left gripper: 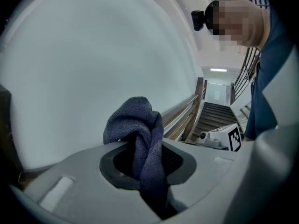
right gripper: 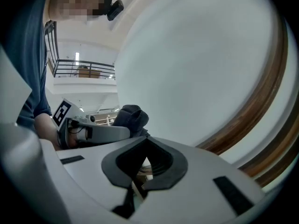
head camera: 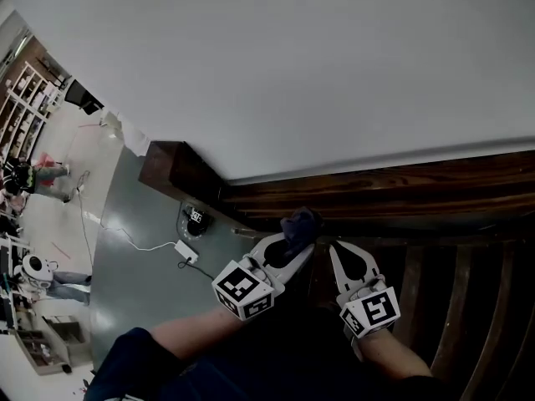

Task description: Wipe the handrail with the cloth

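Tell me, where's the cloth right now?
The cloth sits centre in the head view, clamped in the left gripper, close below the wooden handrail.

The cloth (left gripper: 140, 129) is dark slate blue with a fine knitted texture. The handrail (head camera: 376, 186) is dark reddish-brown wood, set against a plain off-white wall (head camera: 292, 65). The left gripper (head camera: 299, 247) and right gripper (head camera: 337, 251) are pale grey with black inner faces and black-and-white square patterns. At far left the floor (head camera: 125, 224) is grey-green.
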### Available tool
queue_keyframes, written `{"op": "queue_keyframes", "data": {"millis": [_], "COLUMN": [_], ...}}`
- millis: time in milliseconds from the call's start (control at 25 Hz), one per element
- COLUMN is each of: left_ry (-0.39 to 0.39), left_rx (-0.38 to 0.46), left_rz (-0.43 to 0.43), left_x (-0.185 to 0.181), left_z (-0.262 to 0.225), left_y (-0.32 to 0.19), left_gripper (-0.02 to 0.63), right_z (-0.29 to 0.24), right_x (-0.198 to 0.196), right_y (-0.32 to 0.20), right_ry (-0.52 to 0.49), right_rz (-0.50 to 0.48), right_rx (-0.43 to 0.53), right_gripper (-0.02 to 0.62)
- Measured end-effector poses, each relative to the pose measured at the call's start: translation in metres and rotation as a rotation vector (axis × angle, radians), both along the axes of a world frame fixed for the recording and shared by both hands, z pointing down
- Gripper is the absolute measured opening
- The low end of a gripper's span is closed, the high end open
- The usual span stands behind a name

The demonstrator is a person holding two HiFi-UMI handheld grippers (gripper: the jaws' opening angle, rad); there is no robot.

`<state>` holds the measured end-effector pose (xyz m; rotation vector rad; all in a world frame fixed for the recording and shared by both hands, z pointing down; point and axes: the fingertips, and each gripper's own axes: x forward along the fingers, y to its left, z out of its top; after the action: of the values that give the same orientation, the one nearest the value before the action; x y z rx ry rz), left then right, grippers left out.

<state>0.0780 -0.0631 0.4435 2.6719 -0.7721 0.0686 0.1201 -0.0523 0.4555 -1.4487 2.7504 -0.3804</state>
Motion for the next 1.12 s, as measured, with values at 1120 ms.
{"op": "queue_keyframes", "data": {"millis": [1120], "left_ry": [-0.106], "left_rx": [-0.098], "left_rz": [0.14], "left_x": [0.159], "left_z": [0.065], "left_y": [-0.127], "left_gripper": [0.083], "right_z": [-0.002], "right_x": [0.108], "right_y": [-0.069], "right_ry": [0.144], "right_rz": [0.267], "right_rx": [-0.005], "right_gripper": [0.008]}}
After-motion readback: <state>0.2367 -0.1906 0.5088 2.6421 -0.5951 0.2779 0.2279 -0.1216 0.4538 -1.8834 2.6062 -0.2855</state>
